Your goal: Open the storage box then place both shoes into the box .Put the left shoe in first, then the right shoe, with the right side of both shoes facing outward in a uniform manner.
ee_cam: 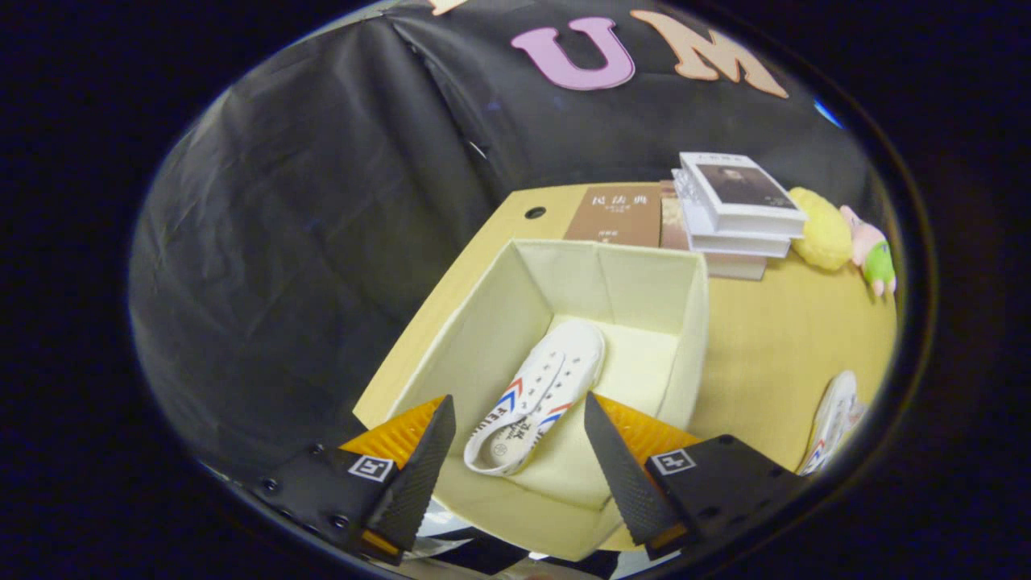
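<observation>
Open storage box (685, 346) holding one shoe (536, 395), tool (515, 411) spread wide above

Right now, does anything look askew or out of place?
Nothing damaged. The white canvas shoe lies diagonally in the open cream fabric box, between the open gripper fingers. The second white shoe waits on the wooden table.

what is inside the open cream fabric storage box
One white canvas shoe lies on the cream fabric storage box floor, between the open gripper fingers. The near wall hides the floor beneath it.
</observation>
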A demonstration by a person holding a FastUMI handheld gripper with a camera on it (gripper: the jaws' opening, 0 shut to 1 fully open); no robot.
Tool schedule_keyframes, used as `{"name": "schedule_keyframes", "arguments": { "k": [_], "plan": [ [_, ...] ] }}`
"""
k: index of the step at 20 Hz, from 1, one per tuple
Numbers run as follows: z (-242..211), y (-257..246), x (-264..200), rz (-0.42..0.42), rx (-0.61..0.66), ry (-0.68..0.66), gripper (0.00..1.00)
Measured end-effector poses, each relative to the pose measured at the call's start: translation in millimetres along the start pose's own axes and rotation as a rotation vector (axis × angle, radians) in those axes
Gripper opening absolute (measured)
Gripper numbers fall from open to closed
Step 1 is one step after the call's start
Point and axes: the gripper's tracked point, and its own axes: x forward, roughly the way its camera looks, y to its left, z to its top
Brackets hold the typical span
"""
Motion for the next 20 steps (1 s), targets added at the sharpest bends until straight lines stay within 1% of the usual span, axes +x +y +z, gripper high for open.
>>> {"name": "schedule_keyframes", "arguments": {
  "k": [4,6,10,12,16,20],
  "plan": [
    [13.8,-38.9,-37.5,-0.038,-0.024,-0.094,1.0],
    [15.9,-58.8,-56.6,-0.059,-0.032,-0.116,0.99],
    [20.8,-103.0,-82.8,-0.129,-0.056,-0.165,0.99],
    [19.6,-128.1,-97.0,-0.174,-0.06,-0.18,0.99],
    [10.8,-189.2,-126.4,-0.311,-0.132,-0.191,0.99],
    [-7.5,-236.3,-143.2,-0.385,-0.139,-0.169,0.99]
  ]
}}
